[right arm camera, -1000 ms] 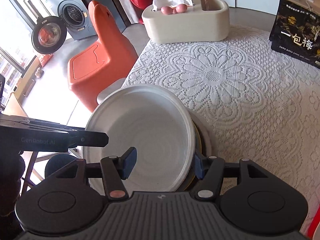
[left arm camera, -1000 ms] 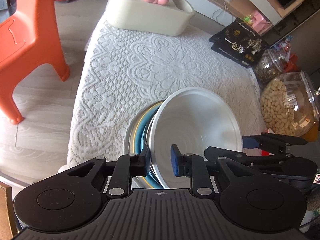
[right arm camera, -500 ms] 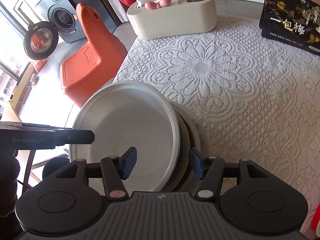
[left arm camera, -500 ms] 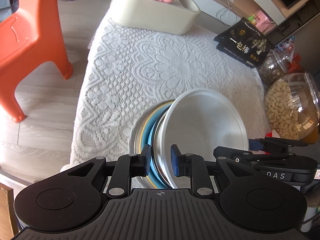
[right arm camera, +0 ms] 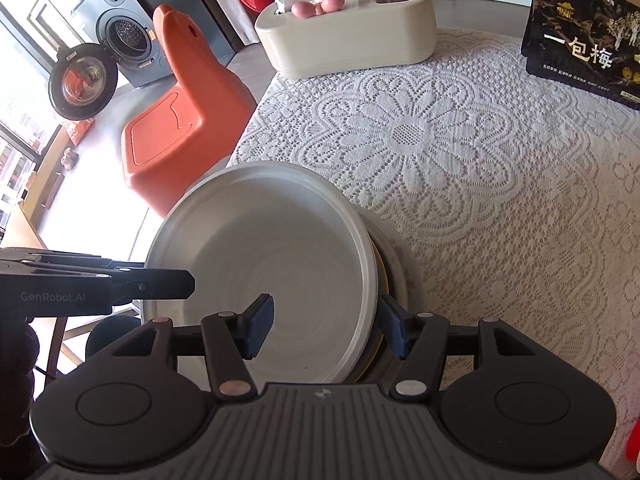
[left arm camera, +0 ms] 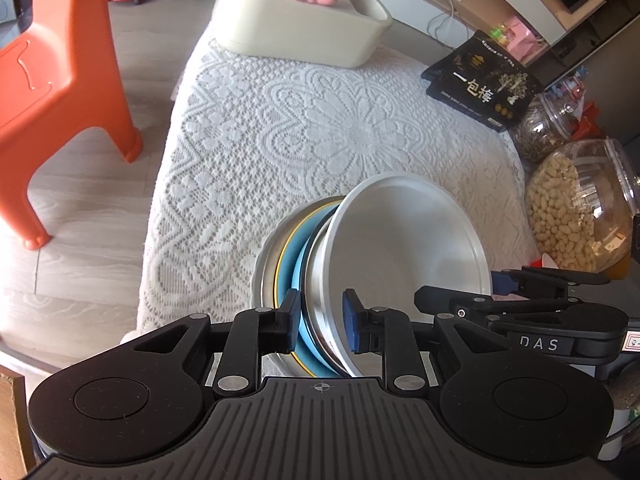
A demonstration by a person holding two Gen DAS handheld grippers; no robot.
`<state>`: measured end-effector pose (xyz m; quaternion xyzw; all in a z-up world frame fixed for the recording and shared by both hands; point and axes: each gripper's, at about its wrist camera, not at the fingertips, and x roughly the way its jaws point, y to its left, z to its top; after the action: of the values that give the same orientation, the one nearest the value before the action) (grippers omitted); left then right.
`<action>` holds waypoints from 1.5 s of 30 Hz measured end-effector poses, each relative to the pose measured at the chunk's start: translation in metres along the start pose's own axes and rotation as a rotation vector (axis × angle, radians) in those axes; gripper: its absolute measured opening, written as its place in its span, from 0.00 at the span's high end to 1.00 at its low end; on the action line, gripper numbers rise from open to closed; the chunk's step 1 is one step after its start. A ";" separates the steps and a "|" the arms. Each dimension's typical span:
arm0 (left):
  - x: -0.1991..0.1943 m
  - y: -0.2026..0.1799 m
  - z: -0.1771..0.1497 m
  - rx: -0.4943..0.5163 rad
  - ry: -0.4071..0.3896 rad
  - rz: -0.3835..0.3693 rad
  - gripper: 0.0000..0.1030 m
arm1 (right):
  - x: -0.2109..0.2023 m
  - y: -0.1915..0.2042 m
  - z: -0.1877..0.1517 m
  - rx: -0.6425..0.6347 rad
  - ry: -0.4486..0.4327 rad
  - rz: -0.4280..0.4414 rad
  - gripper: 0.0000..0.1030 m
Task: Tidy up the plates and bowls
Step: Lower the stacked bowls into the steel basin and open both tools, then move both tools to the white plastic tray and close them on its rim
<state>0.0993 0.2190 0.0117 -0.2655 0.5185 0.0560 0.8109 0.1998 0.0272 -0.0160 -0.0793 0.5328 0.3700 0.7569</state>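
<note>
A stack of dishes is held up between both grippers over the near edge of the lace-covered table (left arm camera: 320, 128). The top white bowl (left arm camera: 404, 248) sits in a steel bowl, a blue plate (left arm camera: 290, 264) and a white outer plate. My left gripper (left arm camera: 320, 322) is shut on the stack's near rim. My right gripper (right arm camera: 326, 326) straddles the opposite rim of the white bowl (right arm camera: 272, 272), its pads apart with a gap on the inner side. The right gripper shows in the left wrist view (left arm camera: 520, 284). The stack is tilted.
A cream tissue box (left arm camera: 300, 24) with pink eggs stands at the table's far end. A black packet (left arm camera: 484, 80) and jars of nuts (left arm camera: 576, 216) lie on the right. An orange plastic chair (left arm camera: 60, 60) stands on the floor to the left. A washing machine (right arm camera: 128, 44) is beyond.
The stack of dishes has risen and tipped more on edge, and both grippers have moved with it, drawing back from the table a little.
</note>
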 end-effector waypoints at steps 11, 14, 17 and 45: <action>-0.026 -0.016 -0.003 0.067 -0.098 0.012 0.77 | -0.014 -0.005 -0.001 -0.001 -0.057 -0.032 0.43; -0.043 -0.022 -0.005 0.071 -0.186 0.016 0.77 | -0.040 -0.011 -0.008 -0.022 -0.148 -0.044 0.43; -0.063 -0.041 -0.011 0.096 -0.301 0.023 0.77 | -0.074 -0.024 -0.024 -0.058 -0.298 -0.106 0.43; 0.227 -0.336 -0.064 0.430 0.120 -0.209 0.75 | -0.088 -0.329 -0.171 0.457 -0.266 -0.274 0.55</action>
<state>0.2739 -0.1411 -0.0815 -0.1419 0.5354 -0.1553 0.8179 0.2699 -0.3378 -0.1022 0.0714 0.4828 0.1421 0.8612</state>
